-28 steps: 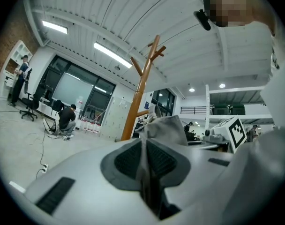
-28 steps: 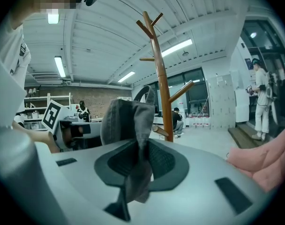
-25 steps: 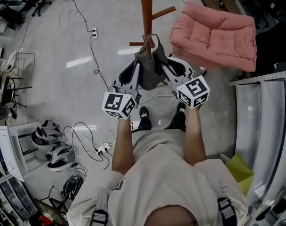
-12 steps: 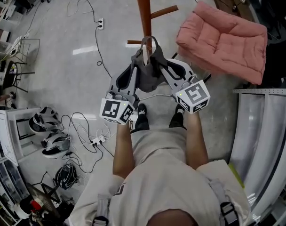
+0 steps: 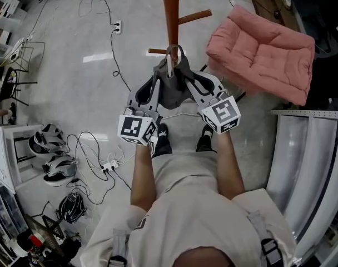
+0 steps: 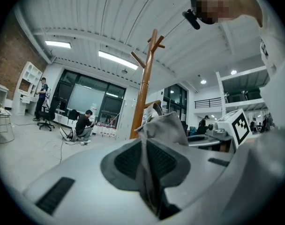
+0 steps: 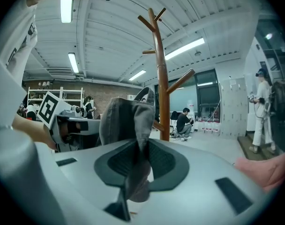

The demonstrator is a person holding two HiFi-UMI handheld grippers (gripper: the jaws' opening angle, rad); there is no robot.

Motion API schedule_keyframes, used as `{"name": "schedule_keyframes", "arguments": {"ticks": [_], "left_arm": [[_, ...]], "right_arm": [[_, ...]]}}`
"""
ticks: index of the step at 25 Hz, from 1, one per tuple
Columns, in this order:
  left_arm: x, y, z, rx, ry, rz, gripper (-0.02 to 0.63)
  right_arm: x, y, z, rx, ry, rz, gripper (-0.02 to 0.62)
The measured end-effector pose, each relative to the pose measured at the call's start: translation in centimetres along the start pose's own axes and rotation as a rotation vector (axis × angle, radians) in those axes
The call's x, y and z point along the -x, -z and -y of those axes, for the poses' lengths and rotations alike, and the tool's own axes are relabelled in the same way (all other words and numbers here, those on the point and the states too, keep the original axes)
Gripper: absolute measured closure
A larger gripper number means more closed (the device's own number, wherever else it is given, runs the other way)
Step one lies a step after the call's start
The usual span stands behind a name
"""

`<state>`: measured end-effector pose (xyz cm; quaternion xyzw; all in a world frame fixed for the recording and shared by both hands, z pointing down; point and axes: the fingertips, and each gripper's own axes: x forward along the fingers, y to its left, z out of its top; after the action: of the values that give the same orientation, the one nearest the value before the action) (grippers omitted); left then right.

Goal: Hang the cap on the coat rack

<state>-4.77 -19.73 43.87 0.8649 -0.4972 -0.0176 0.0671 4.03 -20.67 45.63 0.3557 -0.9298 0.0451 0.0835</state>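
A grey cap [image 5: 172, 88] hangs between my two grippers in front of the person's chest. The left gripper [image 5: 156, 87] is shut on the cap's left side and the right gripper [image 5: 190, 82] on its right side. The cap's back strap loop [image 5: 174, 53] stands up close to the wooden coat rack [image 5: 170, 10], beside a short peg [image 5: 157, 51]. In the left gripper view, grey cloth [image 6: 163, 123] is pinched between the pads, with the rack [image 6: 145, 83] behind it. The right gripper view shows the cap [image 7: 126, 118] bunched in the jaws and the rack [image 7: 162, 74] just beyond.
A pink cushion [image 5: 261, 49] lies on the floor to the right of the rack. Cables [image 5: 110, 38] and a power strip [image 5: 109, 166] trail across the floor at left, near headsets [image 5: 51, 168]. White panels [image 5: 311, 166] stand at right. People [image 6: 84, 125] sit and stand far off.
Both grippers have kept their hold on the cap and edged slightly closer to the rack. The strap loop now sits nearer the pole and its short peg.
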Motion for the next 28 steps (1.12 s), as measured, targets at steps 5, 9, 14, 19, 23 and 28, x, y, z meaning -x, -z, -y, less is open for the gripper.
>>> {"name": "schedule_keyframes", "arguments": {"ticks": [5, 9, 14, 19, 23, 28], "left_arm": [[-0.5, 0.6, -0.1, 0.006, -0.008, -0.013, 0.566], [-0.8, 1.4, -0.1, 0.020, -0.012, -0.025, 0.566], [-1.2, 1.8, 0.0, 0.029, -0.017, -0.029, 0.566], [-1.4, 2.2, -0.2, 0.042, -0.016, -0.035, 0.566], [-1.2, 2.8, -0.2, 0.071, -0.015, -0.050, 0.566], [-1.8, 2.9, -0.5, 0.089, -0.017, -0.052, 0.566]], "right_arm": [[-0.3, 0.6, 0.5, -0.005, 0.013, -0.013, 0.534], [-0.5, 1.4, 0.7, -0.015, 0.018, -0.024, 0.534], [-0.6, 2.0, 1.0, -0.030, 0.018, -0.026, 0.534], [-1.1, 2.3, 1.0, -0.039, 0.023, -0.034, 0.534], [-1.4, 2.9, 1.0, -0.054, 0.026, -0.051, 0.534], [-2.0, 3.0, 1.6, -0.062, 0.027, -0.054, 0.534]]}}
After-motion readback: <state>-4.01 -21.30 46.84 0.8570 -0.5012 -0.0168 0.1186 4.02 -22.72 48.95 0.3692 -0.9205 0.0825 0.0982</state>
